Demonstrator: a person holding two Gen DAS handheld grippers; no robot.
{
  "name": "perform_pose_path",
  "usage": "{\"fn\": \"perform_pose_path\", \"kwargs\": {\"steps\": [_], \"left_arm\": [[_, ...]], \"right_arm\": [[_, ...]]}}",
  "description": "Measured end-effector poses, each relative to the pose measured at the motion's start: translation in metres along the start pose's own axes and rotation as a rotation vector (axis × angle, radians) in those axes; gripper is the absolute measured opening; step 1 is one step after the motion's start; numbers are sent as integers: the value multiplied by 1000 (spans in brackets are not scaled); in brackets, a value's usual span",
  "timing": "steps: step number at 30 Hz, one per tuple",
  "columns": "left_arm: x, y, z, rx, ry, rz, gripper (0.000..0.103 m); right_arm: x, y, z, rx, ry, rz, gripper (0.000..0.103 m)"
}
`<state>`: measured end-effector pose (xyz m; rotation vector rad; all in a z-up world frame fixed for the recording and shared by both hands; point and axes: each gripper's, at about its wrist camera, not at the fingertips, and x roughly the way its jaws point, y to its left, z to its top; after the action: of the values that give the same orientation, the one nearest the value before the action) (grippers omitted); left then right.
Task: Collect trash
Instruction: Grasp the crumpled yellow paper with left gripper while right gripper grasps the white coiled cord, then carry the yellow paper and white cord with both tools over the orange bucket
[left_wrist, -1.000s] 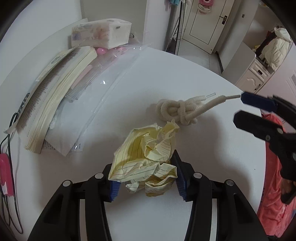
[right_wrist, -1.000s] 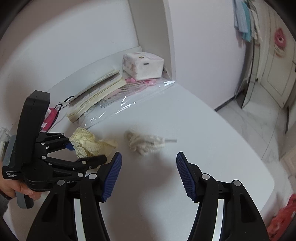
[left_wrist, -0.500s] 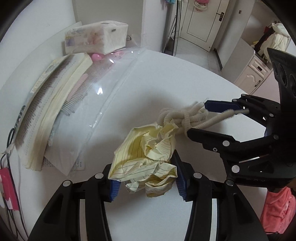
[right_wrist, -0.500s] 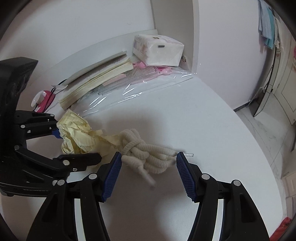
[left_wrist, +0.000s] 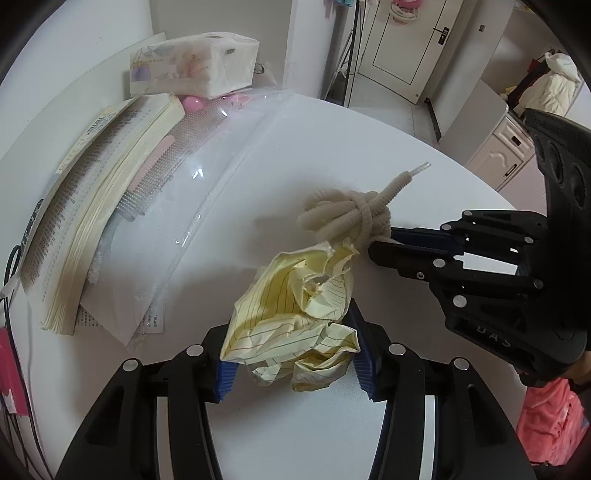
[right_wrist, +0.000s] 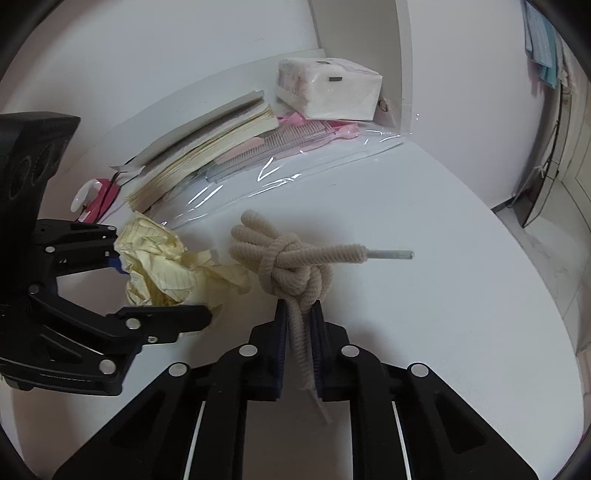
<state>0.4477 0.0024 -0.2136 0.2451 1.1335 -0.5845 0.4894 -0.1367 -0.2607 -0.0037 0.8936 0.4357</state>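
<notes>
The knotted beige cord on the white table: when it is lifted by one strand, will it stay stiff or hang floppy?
The knotted cord probably hangs floppy, since its loops look soft. The knot seems tight, so it should rise as one bundle. The right claw pinches one thin strand, so it may swing.

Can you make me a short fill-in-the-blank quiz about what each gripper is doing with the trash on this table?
1. The left gripper is shut on a crumpled ball of ______ lined paper.
2. The right gripper is shut on a knotted beige ______.
3. The tissue pack sits at the back of the white table, next to a thick ______ of pages.
4. Pink combs lie under a sheet of clear ______.

Missing words: yellow; cord; stack; plastic
</notes>
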Motion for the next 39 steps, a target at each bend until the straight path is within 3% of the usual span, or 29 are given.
{"fn": "perform_pose_path", "kwargs": {"steps": [6,14,20,31,39], "left_arm": [[-5,-4,-4,-3,-1,6,53],[-32,-28,-16,22,-35,10,53],[-51,-51,-23,44,-70,28,45],[-81,-128,-42,123,-96,13,45],[-79,-222,-56,241,-86,-71,45]], "right_arm": [[-15,2,-6,33,-9,7,11],[-71,14,-20,78,-71,4,11],[-120,24,-45,113,-114,-14,11],[-217,22,-123,218,-187,-36,11],[-292,-7,-205,311,-192,-120,11]]}}
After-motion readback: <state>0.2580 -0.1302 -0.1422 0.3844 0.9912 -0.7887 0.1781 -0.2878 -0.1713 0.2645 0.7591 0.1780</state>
